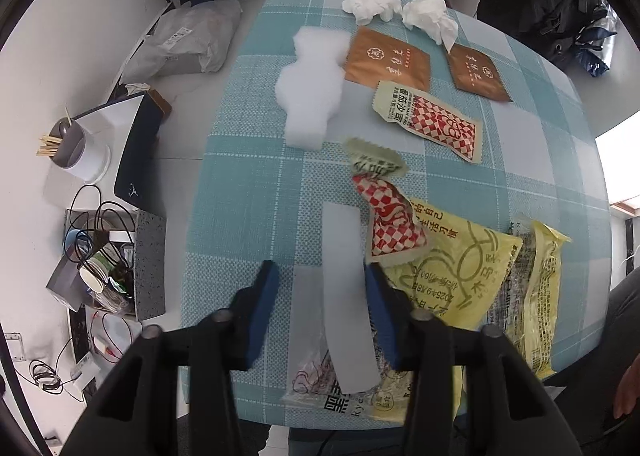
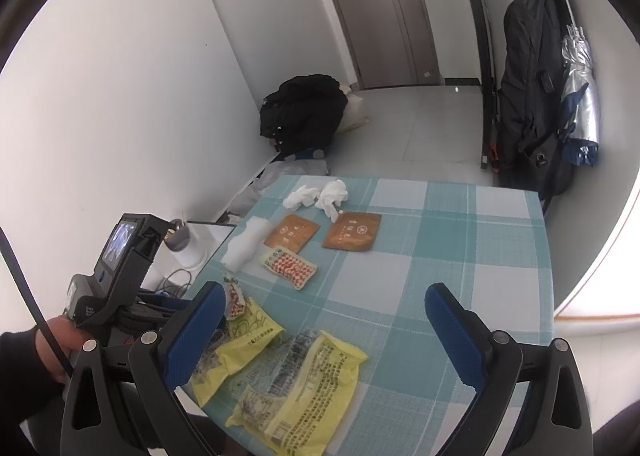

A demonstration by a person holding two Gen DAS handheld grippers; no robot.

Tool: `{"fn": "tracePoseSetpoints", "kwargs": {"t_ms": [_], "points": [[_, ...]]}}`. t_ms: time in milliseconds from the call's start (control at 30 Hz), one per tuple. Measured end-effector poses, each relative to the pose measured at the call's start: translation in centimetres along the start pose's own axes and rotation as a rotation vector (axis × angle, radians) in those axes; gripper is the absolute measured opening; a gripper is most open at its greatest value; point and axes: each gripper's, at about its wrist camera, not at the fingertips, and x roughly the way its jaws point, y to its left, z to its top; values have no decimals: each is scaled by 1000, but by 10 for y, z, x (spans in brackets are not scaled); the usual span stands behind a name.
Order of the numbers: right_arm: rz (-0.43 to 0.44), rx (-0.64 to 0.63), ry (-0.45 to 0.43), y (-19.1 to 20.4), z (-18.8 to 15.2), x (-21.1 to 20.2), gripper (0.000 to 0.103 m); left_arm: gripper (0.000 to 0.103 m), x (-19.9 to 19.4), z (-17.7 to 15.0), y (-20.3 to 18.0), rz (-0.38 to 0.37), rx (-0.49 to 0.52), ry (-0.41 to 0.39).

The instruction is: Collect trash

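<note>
- Pointing steeply down over the near edge of the surface [image 1: 248, 191], my left claw [image 1: 322, 274] has its blue pads apart — a pale translucent strip [image 1: 348, 296] runs between them, and I cannot tell whether either pad touches it.
- Right beside the right-hand pad lies a crumpled red-checked wrapper [image 1: 390, 219], its lower end resting on a yellow bag [image 1: 460, 272]; a second yellow bag [image 1: 532, 296] lies by the near right corner.
- Under the strip, at the near edge, a clear bag with dark print [image 1: 340, 400] shows partly.
- Further in, near the middle, a flat red-checked packet [image 1: 432, 121] lies alone, with a white foam piece [image 1: 308, 95] to its left.
- Two brown sachets [image 1: 386, 63] sit beyond these, and two crumpled white tissues [image 1: 370, 5] lie by the far edge.
- My right claw [image 2: 324, 330] hangs over the near part of the surface — pads wide apart, nothing between them, the yellow bags below and between its fingers.
- From that side I see my left hand [image 2: 60, 340] wrapped round the handle of the left claw at the near left corner.
</note>
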Motion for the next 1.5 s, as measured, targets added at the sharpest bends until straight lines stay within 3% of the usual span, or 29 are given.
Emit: {"fn": "tracePoseSetpoints", "kwargs": {"t_ms": [67, 167, 500, 633, 733, 1000, 1167, 1367, 1500], "points": [[-1, 2, -1, 0, 0, 0, 101, 14, -1, 0, 5, 2, -14, -1], [-3, 3, 2, -1, 0, 1, 101, 12, -4, 2, 5, -27, -30, -13], [-19, -13, 15, 2, -5, 3, 101, 11, -10, 1, 20, -193, -222, -62], [-27, -22, 24, 3, -7, 6, 101, 11, -21, 3, 24, -259, -261, -113], [-30, -30, 39, 4, -10, 10, 101, 11, -17, 6, 27, -367, -296, -88], [-49, -62, 60, 10, -16, 14, 101, 11, -17, 4, 29, -464, -313, -109], [-62, -82, 74, 14, -20, 19, 101, 11, -25, 3, 40, -422, -336, -173], [-75, -113, 91, 19, -26, 24, 101, 12, -27, 0, 48, -421, -369, -198], [-74, -121, 98, 23, -28, 26, 101, 12, -17, 0, 46, -428, -370, -160]]}}
